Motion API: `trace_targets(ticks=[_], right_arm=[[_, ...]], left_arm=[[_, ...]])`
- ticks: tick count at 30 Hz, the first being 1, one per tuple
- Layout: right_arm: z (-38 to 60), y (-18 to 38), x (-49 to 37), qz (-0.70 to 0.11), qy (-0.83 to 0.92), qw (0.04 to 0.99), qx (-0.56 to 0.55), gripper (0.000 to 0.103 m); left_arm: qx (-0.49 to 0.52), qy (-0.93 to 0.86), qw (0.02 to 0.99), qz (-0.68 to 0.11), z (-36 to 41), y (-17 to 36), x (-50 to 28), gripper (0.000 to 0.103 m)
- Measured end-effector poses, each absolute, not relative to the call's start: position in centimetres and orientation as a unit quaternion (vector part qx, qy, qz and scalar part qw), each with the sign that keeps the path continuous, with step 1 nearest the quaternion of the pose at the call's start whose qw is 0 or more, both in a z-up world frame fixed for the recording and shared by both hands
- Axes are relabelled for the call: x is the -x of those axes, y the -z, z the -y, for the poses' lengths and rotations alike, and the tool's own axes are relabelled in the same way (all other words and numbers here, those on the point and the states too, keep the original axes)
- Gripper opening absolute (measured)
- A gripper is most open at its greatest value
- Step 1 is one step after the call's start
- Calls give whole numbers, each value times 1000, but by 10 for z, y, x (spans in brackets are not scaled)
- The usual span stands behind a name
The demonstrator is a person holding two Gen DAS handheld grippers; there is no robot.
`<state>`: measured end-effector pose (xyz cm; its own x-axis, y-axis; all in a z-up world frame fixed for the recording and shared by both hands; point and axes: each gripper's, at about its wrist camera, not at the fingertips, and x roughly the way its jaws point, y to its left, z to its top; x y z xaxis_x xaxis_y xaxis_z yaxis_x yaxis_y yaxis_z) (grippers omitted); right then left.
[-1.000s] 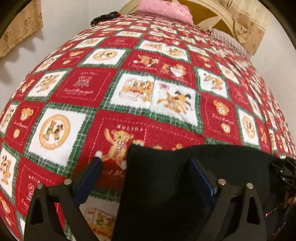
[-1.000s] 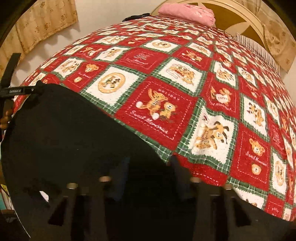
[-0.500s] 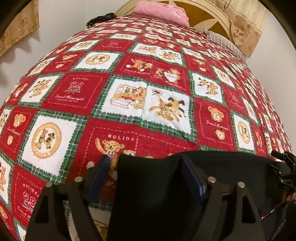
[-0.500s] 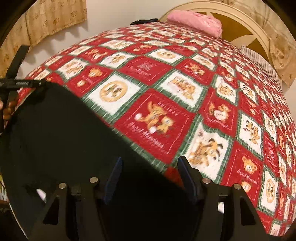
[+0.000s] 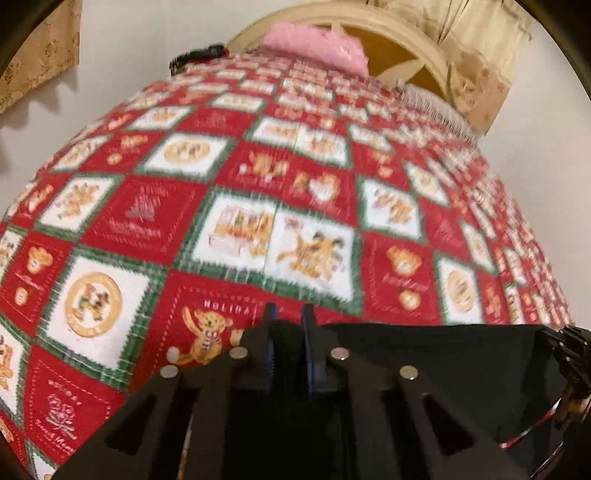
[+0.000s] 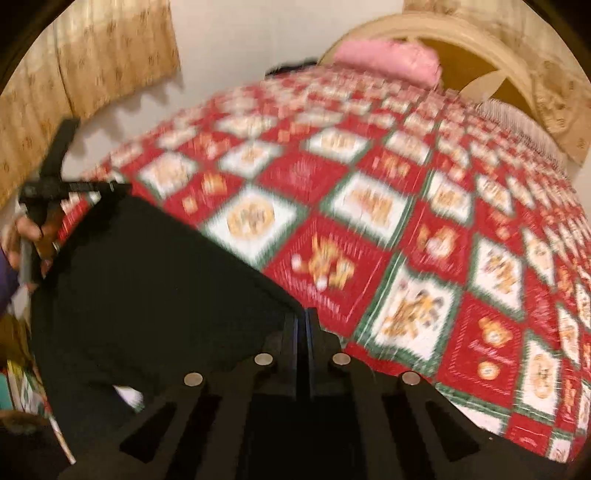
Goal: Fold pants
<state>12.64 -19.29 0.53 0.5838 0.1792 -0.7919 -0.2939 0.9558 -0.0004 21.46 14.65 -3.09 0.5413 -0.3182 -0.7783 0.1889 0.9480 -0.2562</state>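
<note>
The black pants (image 5: 436,369) hang stretched between my two grippers at the near edge of the bed. My left gripper (image 5: 289,314) is shut on the pants' left corner. In the right wrist view the pants (image 6: 147,280) spread to the left, and my right gripper (image 6: 303,317) is shut on their right corner. The left gripper (image 6: 51,192) shows at the far left of the right wrist view, holding the other corner. The right gripper (image 5: 569,347) shows at the right edge of the left wrist view. Both views are blurred by motion.
A red, green and white patchwork quilt (image 5: 295,206) covers the bed. A pink pillow (image 5: 314,44) lies against the cream headboard (image 6: 443,33). A dark object (image 5: 195,57) lies at the bed's far left corner. Beige curtains (image 6: 92,55) hang on the wall.
Both grippers, open around the pants' top edge a second ago, have closed on it. Both views have tilted up, showing more wall and headboard.
</note>
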Motion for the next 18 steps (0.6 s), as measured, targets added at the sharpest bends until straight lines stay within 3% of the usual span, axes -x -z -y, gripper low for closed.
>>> trace_targets(ticks=[9, 18], right_arm=[[168, -83, -27, -330, -157, 929, 64, 3], [127, -46, 87, -328, -207, 919, 71, 3]], left_arm=[[99, 188, 915, -342, -181, -38, -133, 15], [77, 170, 918, -349, -212, -7, -41, 16]])
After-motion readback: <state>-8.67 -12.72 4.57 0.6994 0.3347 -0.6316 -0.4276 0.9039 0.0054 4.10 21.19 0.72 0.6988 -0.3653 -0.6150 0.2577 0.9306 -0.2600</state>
